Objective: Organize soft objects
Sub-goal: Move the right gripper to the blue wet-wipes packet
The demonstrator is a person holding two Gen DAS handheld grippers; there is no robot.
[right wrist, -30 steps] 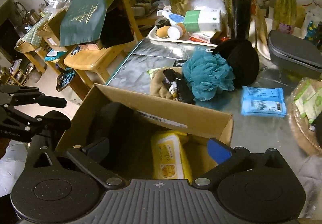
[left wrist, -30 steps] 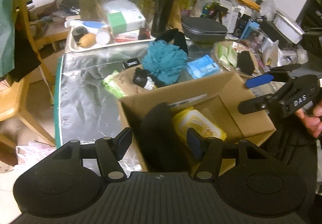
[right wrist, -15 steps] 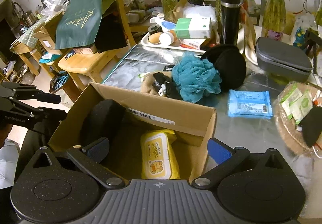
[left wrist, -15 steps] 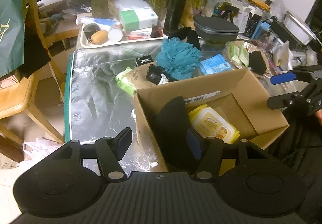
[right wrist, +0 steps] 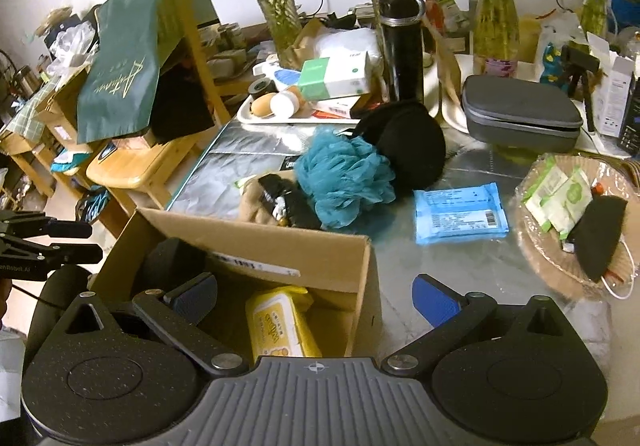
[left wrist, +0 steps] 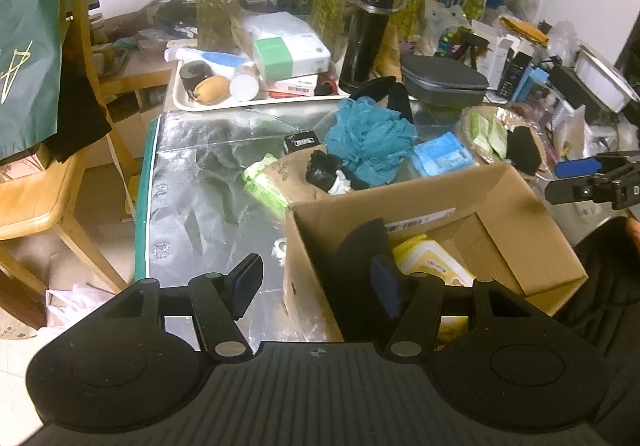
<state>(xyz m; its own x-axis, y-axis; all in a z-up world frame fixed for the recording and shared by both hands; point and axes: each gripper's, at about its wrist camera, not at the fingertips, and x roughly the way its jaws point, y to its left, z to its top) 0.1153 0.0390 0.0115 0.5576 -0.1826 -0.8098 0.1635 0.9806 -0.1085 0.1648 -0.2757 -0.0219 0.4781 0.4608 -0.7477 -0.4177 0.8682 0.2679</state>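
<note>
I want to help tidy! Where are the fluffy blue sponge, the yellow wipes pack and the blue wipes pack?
fluffy blue sponge [right wrist: 344, 181], right wrist view, middle of the mesh.
yellow wipes pack [right wrist: 280, 326], right wrist view, its lid, inside the box.
blue wipes pack [right wrist: 460, 211], right wrist view, middle of its label.

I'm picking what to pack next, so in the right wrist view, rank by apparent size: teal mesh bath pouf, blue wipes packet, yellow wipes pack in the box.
1. Teal mesh bath pouf
2. Blue wipes packet and yellow wipes pack: alike; the yellow one is nearer and partly hidden, so unranked.
</note>
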